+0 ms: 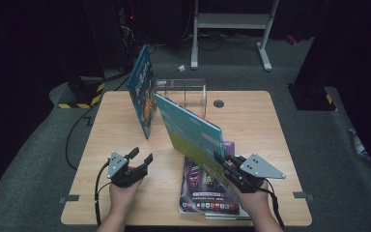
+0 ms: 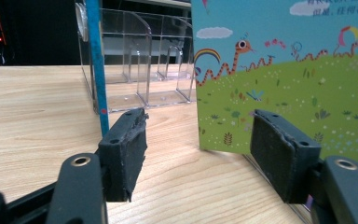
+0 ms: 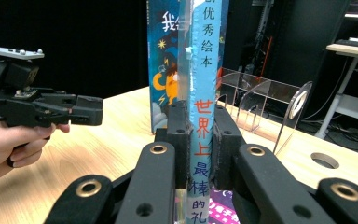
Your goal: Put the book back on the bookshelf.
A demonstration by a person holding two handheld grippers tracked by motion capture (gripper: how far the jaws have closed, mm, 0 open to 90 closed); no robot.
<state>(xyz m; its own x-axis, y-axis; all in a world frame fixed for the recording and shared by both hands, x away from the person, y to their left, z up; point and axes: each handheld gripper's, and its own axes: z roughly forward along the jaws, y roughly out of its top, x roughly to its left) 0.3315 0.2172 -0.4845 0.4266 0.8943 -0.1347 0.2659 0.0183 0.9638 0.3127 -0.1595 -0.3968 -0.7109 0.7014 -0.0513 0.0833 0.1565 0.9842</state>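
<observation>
A teal and green picture book [image 1: 191,133] stands tilted on its edge over the table's middle right. My right gripper [image 1: 221,159] is shut on its near spine; in the right gripper view both pads clamp the spine [image 3: 205,70] at the right gripper [image 3: 200,119]. My left gripper [image 1: 141,155] rests at the front left, open and holding nothing. In the left gripper view its jaws [image 2: 200,140] stand apart before the book's cover [image 2: 298,70]. A dark blue book [image 1: 142,92] stands upright beside a clear plastic rack [image 1: 188,94].
A flat stack of magazines [image 1: 205,191] lies under the right gripper at the table's front. A round cable hole [image 1: 218,103] sits behind the rack. The wooden table [image 1: 265,125] has bare room at right and left. A white stand [image 1: 232,21] is on the floor beyond.
</observation>
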